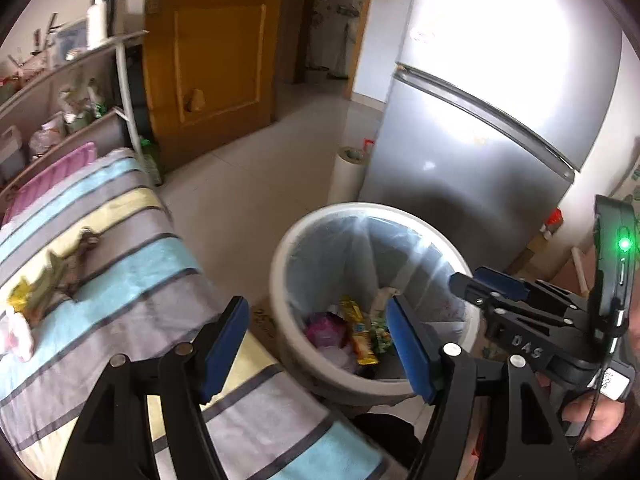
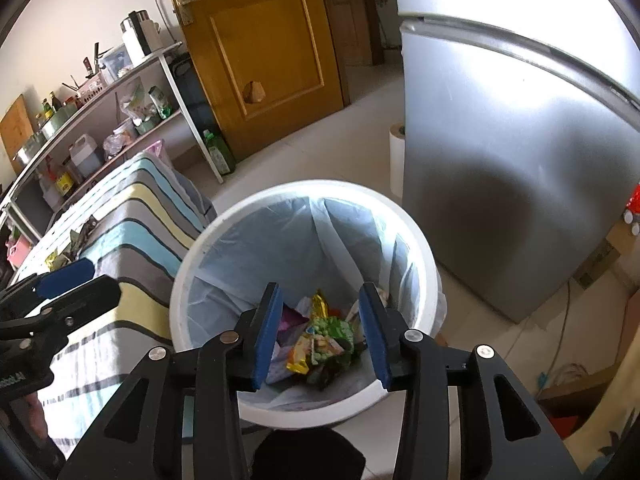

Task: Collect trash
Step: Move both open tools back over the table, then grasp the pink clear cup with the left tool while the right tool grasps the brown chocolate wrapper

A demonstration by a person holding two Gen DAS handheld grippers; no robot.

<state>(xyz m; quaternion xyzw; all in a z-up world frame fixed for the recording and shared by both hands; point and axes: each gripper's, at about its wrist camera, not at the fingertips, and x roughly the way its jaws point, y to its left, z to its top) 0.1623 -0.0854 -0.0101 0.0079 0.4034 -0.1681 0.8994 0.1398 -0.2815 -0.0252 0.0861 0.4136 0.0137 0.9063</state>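
A white trash bin (image 1: 280, 248) (image 2: 188, 264) with a clear liner stands on the floor beside the striped bed. Several snack wrappers (image 1: 360, 332) (image 2: 320, 336) lie at its bottom. My left gripper (image 1: 318, 340) is open and empty, over the bed edge and the bin's near rim. My right gripper (image 2: 320, 330) is open and empty, right above the bin's mouth; it also shows in the left wrist view (image 1: 488, 284). More crumpled wrappers (image 1: 60, 272) (image 2: 76, 244) and a white scrap (image 1: 18, 336) lie on the bed.
The striped bedspread (image 1: 140, 280) (image 2: 132, 240) fills the left. A silver fridge (image 1: 480, 140) (image 2: 520, 160) stands right behind the bin, with a paper roll (image 1: 348, 176) beside it. Cluttered shelves (image 2: 100, 120) and a wooden door (image 1: 208, 40) are at the back.
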